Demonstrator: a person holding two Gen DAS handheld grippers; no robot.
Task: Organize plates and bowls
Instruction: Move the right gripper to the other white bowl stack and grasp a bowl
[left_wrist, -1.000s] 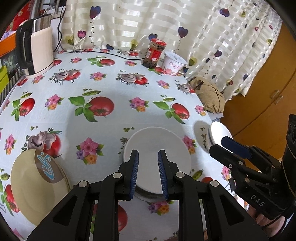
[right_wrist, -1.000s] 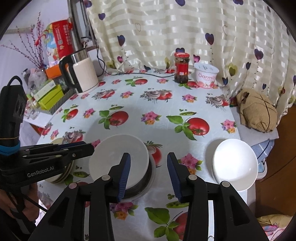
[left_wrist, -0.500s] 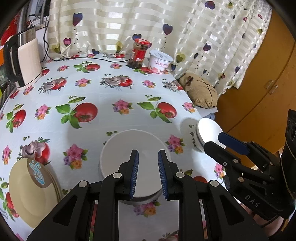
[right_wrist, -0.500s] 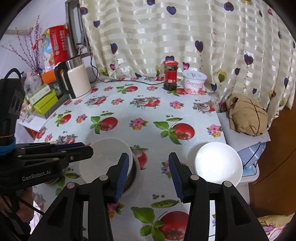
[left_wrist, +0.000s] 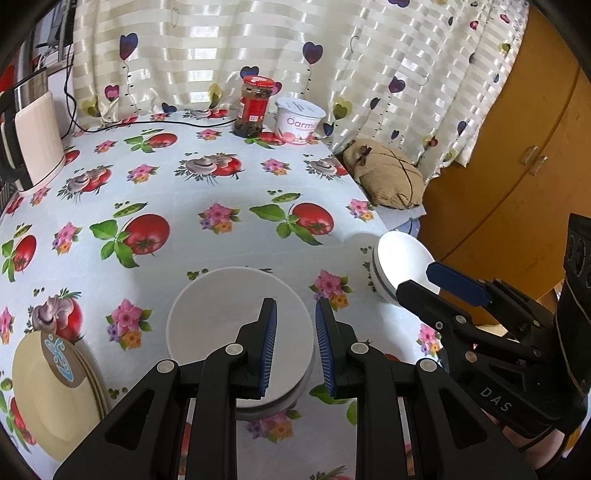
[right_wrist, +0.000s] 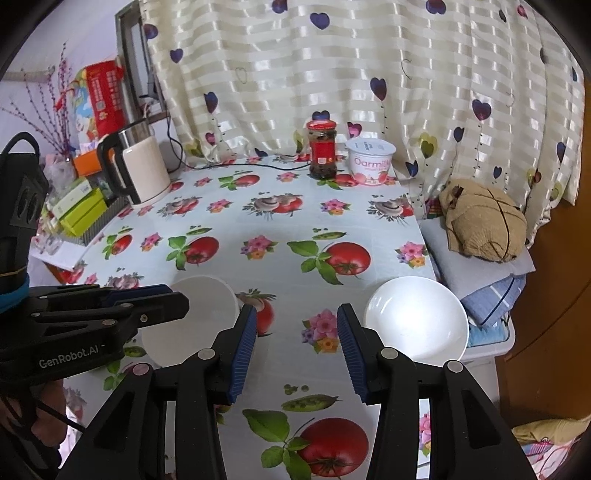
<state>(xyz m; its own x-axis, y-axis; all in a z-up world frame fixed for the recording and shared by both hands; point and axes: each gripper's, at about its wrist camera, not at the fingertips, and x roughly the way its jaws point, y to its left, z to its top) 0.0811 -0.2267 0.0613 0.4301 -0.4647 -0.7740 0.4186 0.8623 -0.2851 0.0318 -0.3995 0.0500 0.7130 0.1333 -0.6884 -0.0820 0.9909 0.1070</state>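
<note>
A white bowl (left_wrist: 221, 314) rests on a stack of white dishes near the table's front. My left gripper (left_wrist: 295, 332) hovers above the bowl's right rim, open, with nothing between its pads. Cream plates (left_wrist: 48, 391) with a blue-patterned sticker are stacked at the front left. A second white bowl (right_wrist: 415, 325) sits at the table's right edge. My right gripper (right_wrist: 297, 347) is open and empty over the tablecloth between the bowl stack (right_wrist: 199, 306) and that edge bowl. In the left wrist view my right gripper (left_wrist: 415, 280) overlaps the edge bowl (left_wrist: 402, 258). My left gripper (right_wrist: 177, 295) covers part of the stack.
A kettle (right_wrist: 144, 170) stands at the back left beside boxes (right_wrist: 77, 210). A red-lidded jar (right_wrist: 322, 149) and a yogurt tub (right_wrist: 369, 162) stand by the curtain. A burlap bundle (right_wrist: 480, 225) lies on folded cloth off the right edge, with a wooden cabinet (left_wrist: 517, 166) beyond.
Both grippers have shifted to the right over the table. The bowl stack has slid left in both views, and the edge bowl sits closer to my right gripper, whose jaws stand slightly wider.
</note>
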